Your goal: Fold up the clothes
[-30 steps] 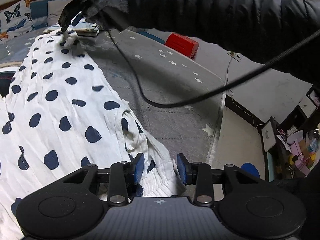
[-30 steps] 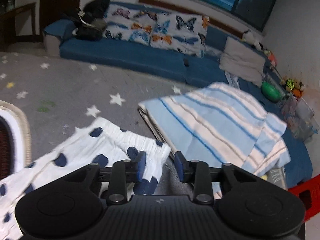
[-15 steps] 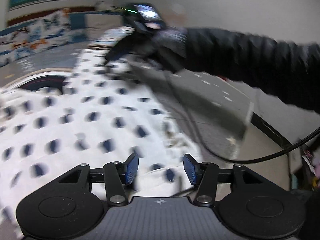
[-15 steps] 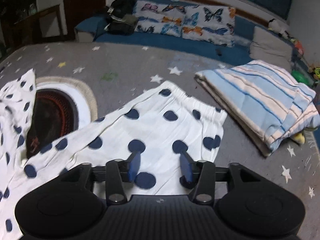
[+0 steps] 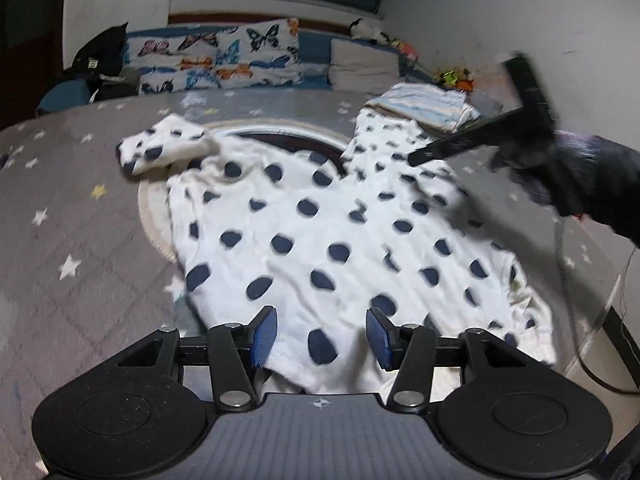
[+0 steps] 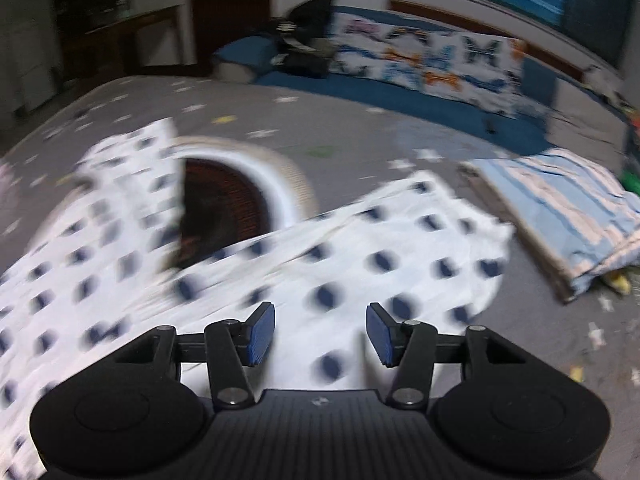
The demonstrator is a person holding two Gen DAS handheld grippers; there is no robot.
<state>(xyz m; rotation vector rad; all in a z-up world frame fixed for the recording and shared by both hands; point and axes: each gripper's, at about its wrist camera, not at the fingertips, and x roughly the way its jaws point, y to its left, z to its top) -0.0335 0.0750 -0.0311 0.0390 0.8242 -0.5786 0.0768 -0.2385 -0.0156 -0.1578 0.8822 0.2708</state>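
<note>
The dotted garment point(image 5: 320, 232) lies spread on the grey star rug point(image 5: 80, 240), its two legs running up to 11 and 1 o'clock over a round mat point(image 5: 280, 136). The left gripper point(image 5: 320, 338) hovers over its near edge, jaws wide, holding nothing. The right gripper point(image 6: 320, 334), at 2 o'clock in the left view, is also wide and empty. Folded striped cloth point(image 6: 568, 212) sits at 2 o'clock, just beside the garment.

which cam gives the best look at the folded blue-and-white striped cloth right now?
Right wrist view. The folded blue-and-white striped cloth sits large at the right edge on the grey star-print floor mat, with its stripes and stacked layers readable despite motion blur. The left wrist view shows it only as a small, distant bundle beyond the white navy-dotted garment.
</note>
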